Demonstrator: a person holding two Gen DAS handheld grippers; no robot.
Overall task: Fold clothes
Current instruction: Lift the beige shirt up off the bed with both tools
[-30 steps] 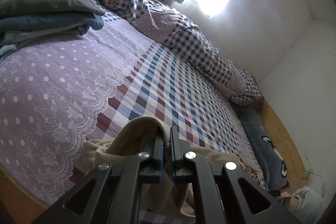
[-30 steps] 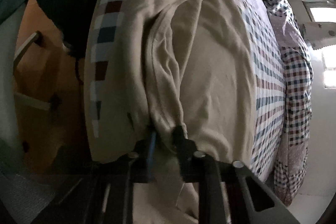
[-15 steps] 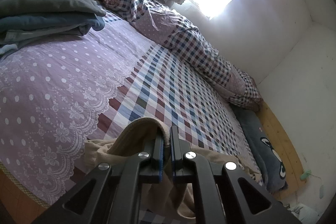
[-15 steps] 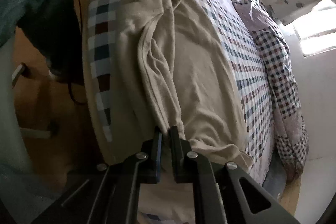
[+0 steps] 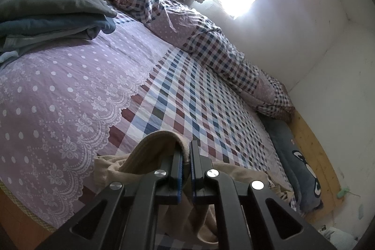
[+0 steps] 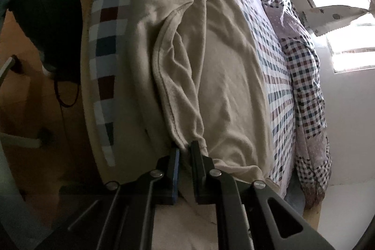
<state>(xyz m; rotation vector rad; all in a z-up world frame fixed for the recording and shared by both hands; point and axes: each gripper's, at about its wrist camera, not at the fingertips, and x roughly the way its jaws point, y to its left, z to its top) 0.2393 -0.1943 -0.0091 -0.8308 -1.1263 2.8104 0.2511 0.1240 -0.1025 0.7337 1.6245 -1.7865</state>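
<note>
A beige garment lies spread along the near side of the checked bed cover, bunched into folds down its left side. My right gripper is shut on a gathered end of it near the hem. In the left wrist view the same beige garment arches up as a thick band over my left gripper, which is shut on that band. More beige cloth trails below and to the right of the left fingers.
A lilac dotted lace-edged cover fills the left of the bed. Folded grey and blue blankets are stacked at the far left. A checked quilt roll runs along the wall under the window. The wooden floor lies beside the bed.
The right gripper has swung and pulled its end of the beige garment, stretching it more along the bed. The left view has shifted slightly; its grip is unchanged.
</note>
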